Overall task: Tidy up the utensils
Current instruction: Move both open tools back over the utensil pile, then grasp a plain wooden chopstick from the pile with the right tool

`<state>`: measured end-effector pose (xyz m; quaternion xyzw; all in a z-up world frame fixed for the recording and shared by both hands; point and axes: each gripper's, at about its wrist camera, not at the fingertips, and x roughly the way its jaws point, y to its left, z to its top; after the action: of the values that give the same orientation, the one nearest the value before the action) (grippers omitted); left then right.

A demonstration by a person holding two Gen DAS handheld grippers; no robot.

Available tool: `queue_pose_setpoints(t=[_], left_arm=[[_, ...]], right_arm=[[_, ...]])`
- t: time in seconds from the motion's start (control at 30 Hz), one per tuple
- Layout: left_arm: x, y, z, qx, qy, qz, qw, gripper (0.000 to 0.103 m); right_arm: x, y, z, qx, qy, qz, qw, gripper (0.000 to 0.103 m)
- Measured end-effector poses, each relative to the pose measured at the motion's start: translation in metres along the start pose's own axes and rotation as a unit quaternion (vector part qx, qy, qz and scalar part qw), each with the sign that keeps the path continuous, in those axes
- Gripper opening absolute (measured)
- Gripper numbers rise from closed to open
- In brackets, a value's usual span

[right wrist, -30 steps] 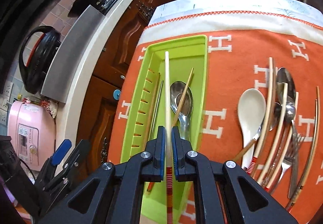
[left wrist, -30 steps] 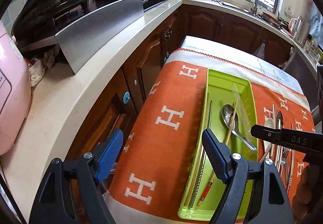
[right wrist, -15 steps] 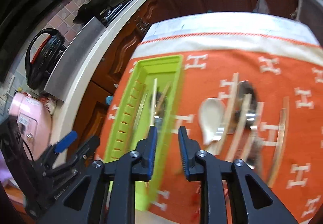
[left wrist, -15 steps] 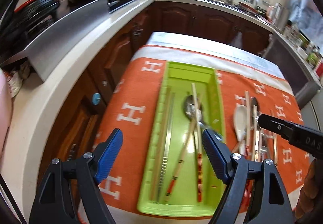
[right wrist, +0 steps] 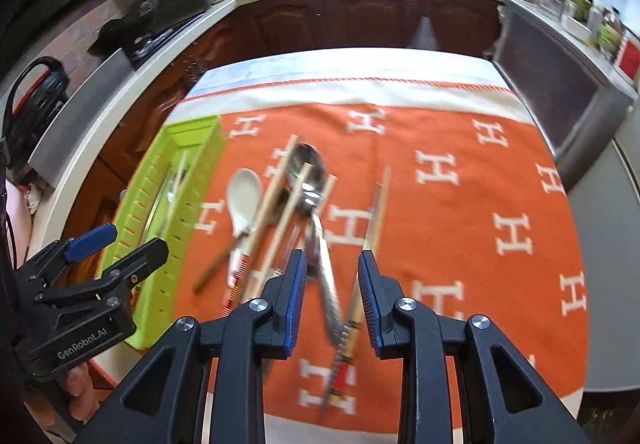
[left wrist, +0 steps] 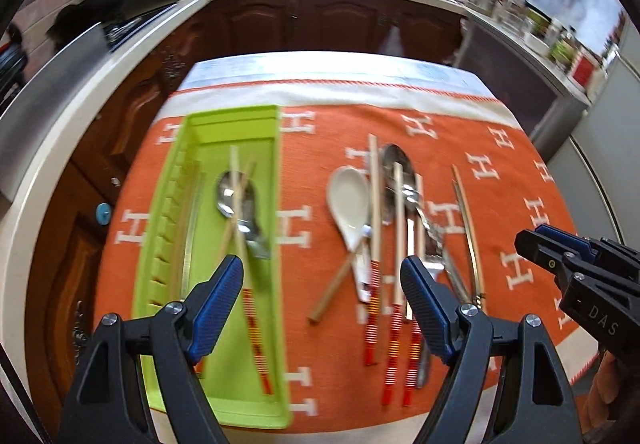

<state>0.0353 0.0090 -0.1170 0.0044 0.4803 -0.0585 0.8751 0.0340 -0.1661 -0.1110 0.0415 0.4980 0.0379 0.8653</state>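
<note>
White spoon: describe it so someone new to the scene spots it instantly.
On the orange blanket, look right of the green tray to the loose pile of utensils. The white spoon lies at the pile's left edge, the only white, broad-bowled piece among thin chopsticks and shiny metal cutlery.

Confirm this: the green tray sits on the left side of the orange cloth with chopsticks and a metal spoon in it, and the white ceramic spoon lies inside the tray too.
One detail is wrong. The white ceramic spoon is not in the green tray; it lies on the orange cloth to the tray's right, among the loose utensils. The left wrist view shows this. The rest holds: the tray is at the cloth's left side, with chopsticks and a metal spoon inside.
</note>
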Motion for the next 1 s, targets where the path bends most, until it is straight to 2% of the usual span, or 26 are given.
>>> queue_pose_setpoints(t=[0.23, 0.37, 0.47, 0.63, 0.8, 1.0], left_arm=[[0.014, -0.027, -0.013, 0.017, 0.007, -0.014, 0.9997, 0.079], [0.025, -0.033, -0.020, 0.017, -0.001, -0.020, 0.9997, 0.079], [0.032, -0.035, -0.024, 0.008, 0.001, -0.024, 0.9997, 0.079], [0.040, -0.033, -0.028, -0.001, 0.015, -0.028, 0.9995, 0.079], [0.039, -0.035, -0.028, 0.000, 0.010, -0.027, 0.9996, 0.079], [0.039, -0.040, -0.029, 0.007, 0.012, -0.028, 0.9995, 0.079]], right_arm=[[0.007, -0.033, -0.020, 0.025, -0.008, -0.015, 1.000, 0.027], [0.020, -0.041, -0.030, 0.038, -0.009, 0.005, 0.999, 0.027], [0.032, -0.042, -0.036, 0.039, -0.008, 0.018, 0.999, 0.027], [0.059, -0.036, -0.044, 0.019, 0.007, 0.014, 1.000, 0.027], [0.078, -0.035, -0.050, 0.018, 0.028, 0.015, 0.999, 0.021], [0.084, -0.034, -0.046, 0.008, 0.030, -0.023, 0.999, 0.017]])
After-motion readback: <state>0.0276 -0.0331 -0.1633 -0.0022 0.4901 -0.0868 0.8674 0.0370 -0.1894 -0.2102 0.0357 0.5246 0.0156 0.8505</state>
